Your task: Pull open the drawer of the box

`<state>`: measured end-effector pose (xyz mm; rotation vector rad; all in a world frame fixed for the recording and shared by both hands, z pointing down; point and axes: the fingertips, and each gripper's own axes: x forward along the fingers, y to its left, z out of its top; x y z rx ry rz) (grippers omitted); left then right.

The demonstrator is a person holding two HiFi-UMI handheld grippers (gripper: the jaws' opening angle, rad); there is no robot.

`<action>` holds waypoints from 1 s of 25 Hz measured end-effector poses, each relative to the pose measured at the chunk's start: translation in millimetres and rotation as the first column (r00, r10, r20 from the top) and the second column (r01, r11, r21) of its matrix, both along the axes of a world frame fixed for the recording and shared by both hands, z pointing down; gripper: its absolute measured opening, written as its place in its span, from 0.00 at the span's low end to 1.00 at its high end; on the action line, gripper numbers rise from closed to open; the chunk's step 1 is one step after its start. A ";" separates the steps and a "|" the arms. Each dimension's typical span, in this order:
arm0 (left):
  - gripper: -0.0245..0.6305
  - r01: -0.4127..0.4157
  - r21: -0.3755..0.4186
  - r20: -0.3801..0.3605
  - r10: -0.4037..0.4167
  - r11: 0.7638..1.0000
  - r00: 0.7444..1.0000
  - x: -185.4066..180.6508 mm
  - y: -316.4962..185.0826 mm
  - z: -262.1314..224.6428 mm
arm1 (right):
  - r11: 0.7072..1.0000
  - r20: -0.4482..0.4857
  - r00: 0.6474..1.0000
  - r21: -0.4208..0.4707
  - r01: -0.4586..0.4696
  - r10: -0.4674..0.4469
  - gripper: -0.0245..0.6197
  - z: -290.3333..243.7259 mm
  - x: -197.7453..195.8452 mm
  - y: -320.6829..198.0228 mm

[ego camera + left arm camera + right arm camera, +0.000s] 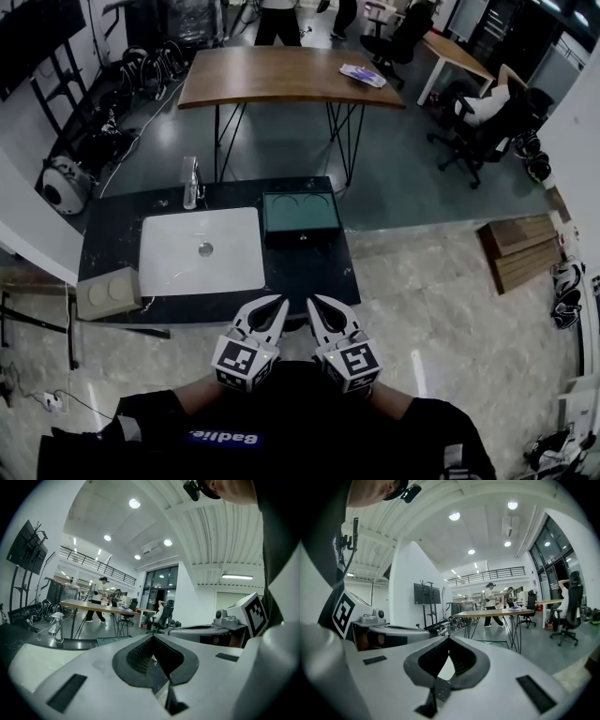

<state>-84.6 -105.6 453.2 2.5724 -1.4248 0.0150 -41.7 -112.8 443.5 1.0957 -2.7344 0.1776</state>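
Head view, looking steeply down: we hold the left gripper [278,307] and the right gripper [316,307] side by side over the near edge of a black counter [309,274]. Their tips angle toward each other but stay apart.

The dark green box [301,213] stands on the far right part of this counter, well apart from both grippers. Its drawer [302,237] faces us, with the front flush with the box body and a small pull at its middle. Just left of the box lies a white sink basin [202,251], and a faucet [190,183] stands at the basin's far left corner. A beige block [108,292] sits at the counter's near left corner. Beyond the counter stands a wooden table [281,75], and wooden planks [520,251] lie on the floor to the right.

Left gripper view: the two jaws meet at their tips, closed on nothing, and the ribbed pads [140,656] face each other across the notch behind the tips.

Right gripper view: these jaws are likewise closed at the tips and hold nothing.
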 end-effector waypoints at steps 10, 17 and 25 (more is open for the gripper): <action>0.04 0.072 -0.037 0.028 -0.071 0.997 0.997 8.9 -40.2 4.7 | 0.998 0.039 0.998 -0.044 0.053 -0.051 0.04 11.4 10.7 -46.5; 0.04 0.194 -0.024 0.081 -0.191 0.981 0.978 32.7 -99.8 -7.6 | 0.985 0.082 0.984 -0.043 0.165 -0.161 0.04 7.1 33.0 -111.5; 0.04 0.308 -0.025 0.151 -0.301 0.951 0.941 64.3 -159.4 -11.5 | 0.960 0.151 0.956 -0.091 0.265 -0.250 0.04 18.3 70.4 -170.7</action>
